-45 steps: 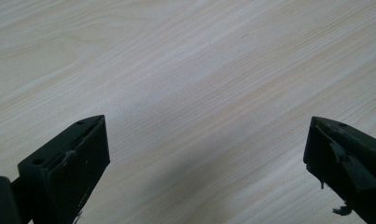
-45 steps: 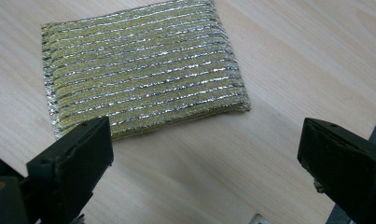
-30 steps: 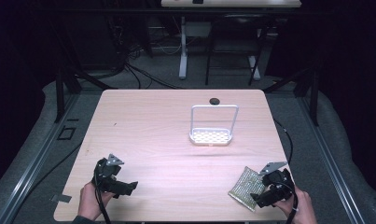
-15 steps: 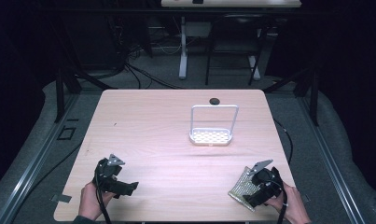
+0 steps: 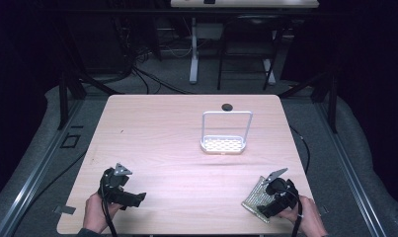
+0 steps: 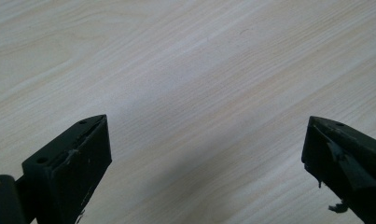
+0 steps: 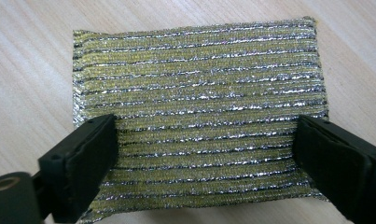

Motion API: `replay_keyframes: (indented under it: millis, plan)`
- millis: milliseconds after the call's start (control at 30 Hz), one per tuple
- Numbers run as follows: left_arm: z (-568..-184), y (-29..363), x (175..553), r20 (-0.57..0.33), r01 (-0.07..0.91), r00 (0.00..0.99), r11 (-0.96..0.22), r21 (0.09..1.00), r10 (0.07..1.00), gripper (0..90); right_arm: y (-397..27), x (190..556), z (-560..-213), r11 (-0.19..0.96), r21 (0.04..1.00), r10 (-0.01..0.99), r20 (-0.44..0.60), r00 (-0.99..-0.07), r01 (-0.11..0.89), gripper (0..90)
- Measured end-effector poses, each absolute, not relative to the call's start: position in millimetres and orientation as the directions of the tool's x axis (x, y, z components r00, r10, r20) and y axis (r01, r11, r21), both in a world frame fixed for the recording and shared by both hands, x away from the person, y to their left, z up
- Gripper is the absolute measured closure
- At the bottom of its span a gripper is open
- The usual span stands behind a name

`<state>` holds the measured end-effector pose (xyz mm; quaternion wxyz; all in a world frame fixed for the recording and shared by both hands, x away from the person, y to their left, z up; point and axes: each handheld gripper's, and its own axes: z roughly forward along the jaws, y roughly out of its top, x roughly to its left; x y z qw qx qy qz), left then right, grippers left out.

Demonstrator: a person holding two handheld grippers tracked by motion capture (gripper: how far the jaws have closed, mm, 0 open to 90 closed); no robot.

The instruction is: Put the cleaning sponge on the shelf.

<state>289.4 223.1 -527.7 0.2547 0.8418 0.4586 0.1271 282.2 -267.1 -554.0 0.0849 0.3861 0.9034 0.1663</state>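
At the near right corner of the wooden table point(image 5: 186, 143), a gold-and-silver scouring pad point(image 5: 253, 196) lies flat, and the right gripper point(image 5: 265, 205) is set over its near part, held by the person's right hand point(image 5: 307, 217). In the right gripper view the pad point(image 7: 199, 102) shows its woven rows of glittering thread, and the two black jaws stand at its left and right sides with the pad between them; they have just been closing a little, yet the pads do not visibly press the fabric, so the jaws read as apart. No brand, label or writing can be read on the pad, the grippers or the table. The high view adds what the gripper views lack: a white wire rack point(image 5: 225, 133) with a perforated base and a tall handle standing well apart toward the far side, a small dark round object point(image 5: 227, 106) just beyond it near the far edge, and the left gripper point(image 5: 132, 197) in the left hand point(image 5: 95, 212) at the near left corner. The left gripper view gives bare wood grain point(image 6: 185, 70) between its widely parted jaws, which hold nothing.
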Motion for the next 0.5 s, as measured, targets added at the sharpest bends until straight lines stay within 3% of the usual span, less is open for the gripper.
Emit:
replay_keyframes:
  millis: [333, 500]
  plan:
    - [-526.9, 221.8, 288.6, -0.012, 0.704, 0.542, -0.447, 0.551, 0.84, 4.1, -270.5, 278.8, -551.5, 0.631, 0.389, 0.732, -0.01, -0.682, 0.671, 23.8]
    - [-527.3, 220.7, 288.5, -0.001, 0.708, 0.536, -0.449, 0.545, 0.845, 8.0, -271.5, 278.3, -551.1, 0.625, 0.393, 0.733, 0.0, -0.68, 0.674, 26.7]
